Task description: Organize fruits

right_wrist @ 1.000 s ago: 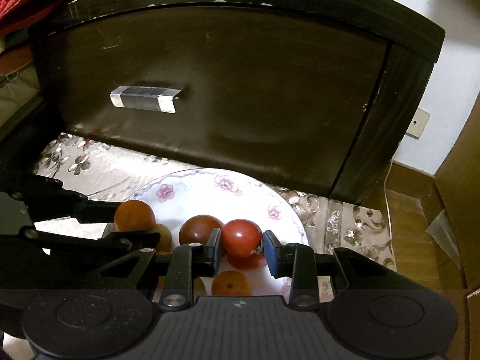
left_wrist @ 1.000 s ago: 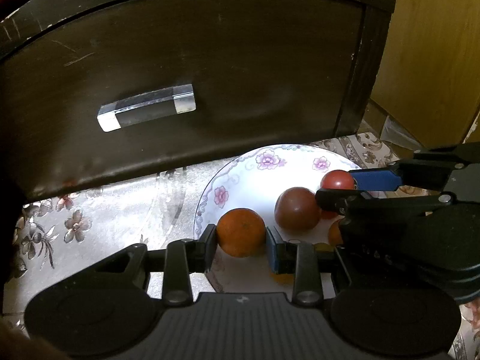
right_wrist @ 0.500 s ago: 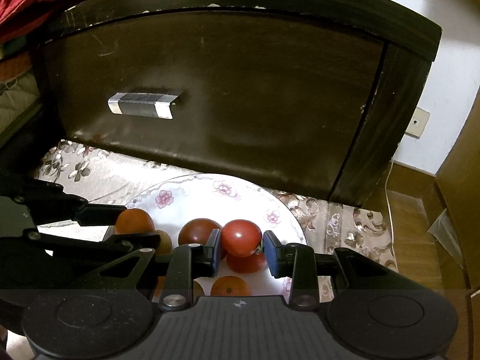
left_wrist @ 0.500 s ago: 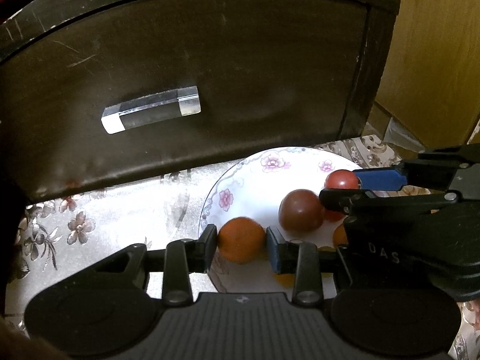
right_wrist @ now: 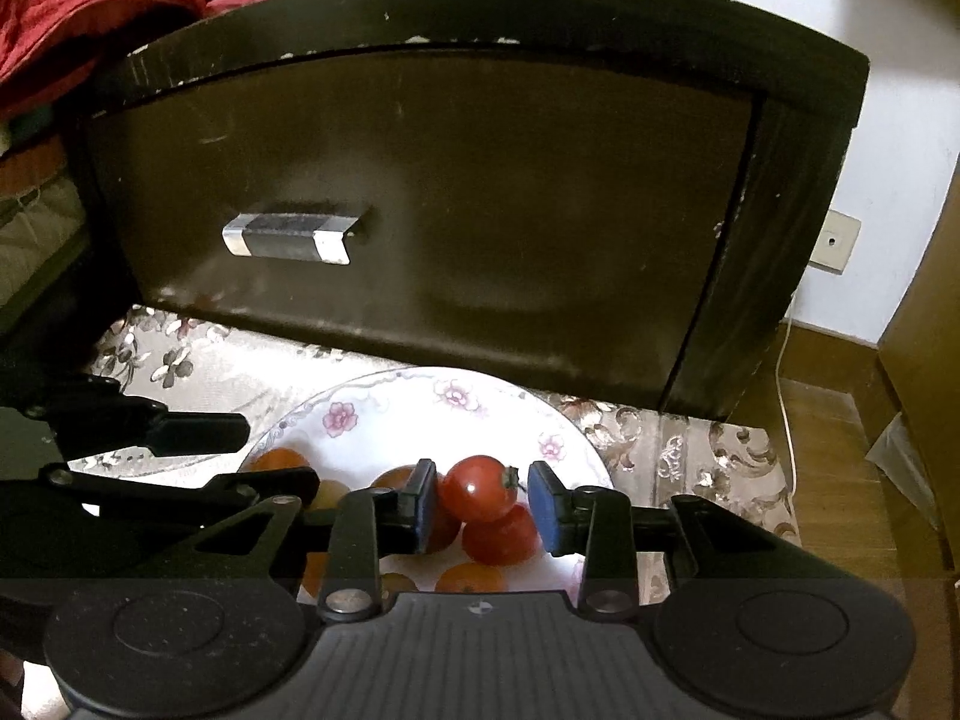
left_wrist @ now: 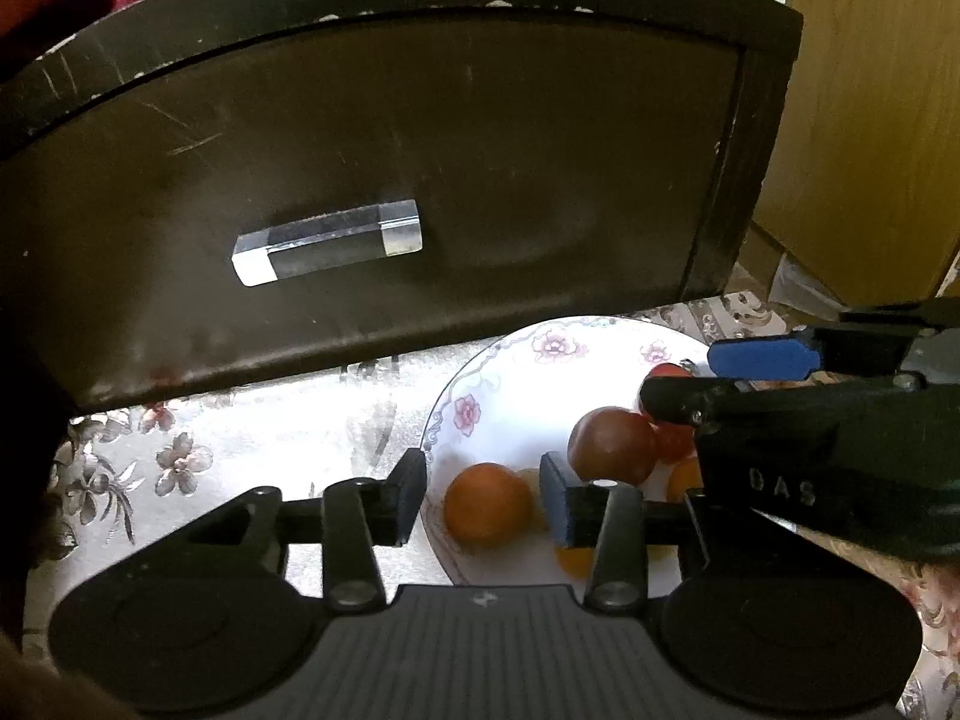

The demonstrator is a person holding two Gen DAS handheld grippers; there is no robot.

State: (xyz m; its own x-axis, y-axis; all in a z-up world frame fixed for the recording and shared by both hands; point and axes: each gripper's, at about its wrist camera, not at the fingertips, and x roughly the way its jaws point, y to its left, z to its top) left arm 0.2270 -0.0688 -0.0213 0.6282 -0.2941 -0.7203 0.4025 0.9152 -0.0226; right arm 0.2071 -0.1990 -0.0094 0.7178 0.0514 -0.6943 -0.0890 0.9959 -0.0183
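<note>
A white flowered plate (left_wrist: 498, 360) (right_wrist: 390, 402) holds several fruits. My left gripper (left_wrist: 482, 501) (right_wrist: 276, 456) straddles a small orange (left_wrist: 487, 503) lying at the plate's near left. Its jaws are opening, and a thin gap shows on each side of the orange. My right gripper (right_wrist: 483, 505) (left_wrist: 678, 377) is around a red tomato (right_wrist: 477, 489). Its jaws are opening too, with the right pad clear of the tomato. A dark red tomato (left_wrist: 612, 444) lies between the two grippers. More small orange fruits (right_wrist: 468, 577) lie nearer, partly hidden.
A dark cabinet drawer front with a clear bar handle (left_wrist: 327, 243) (right_wrist: 288, 237) rises just behind the plate. Red cloth (right_wrist: 90, 18) lies on top of it. A floral tablecloth (left_wrist: 210, 450) covers the table. A wooden cupboard (left_wrist: 870, 120) stands at the right.
Both grippers' jaws have widened. The orange and the red tomato, gripped before, now sit loose between the pads. The left view has drawn back slightly.
</note>
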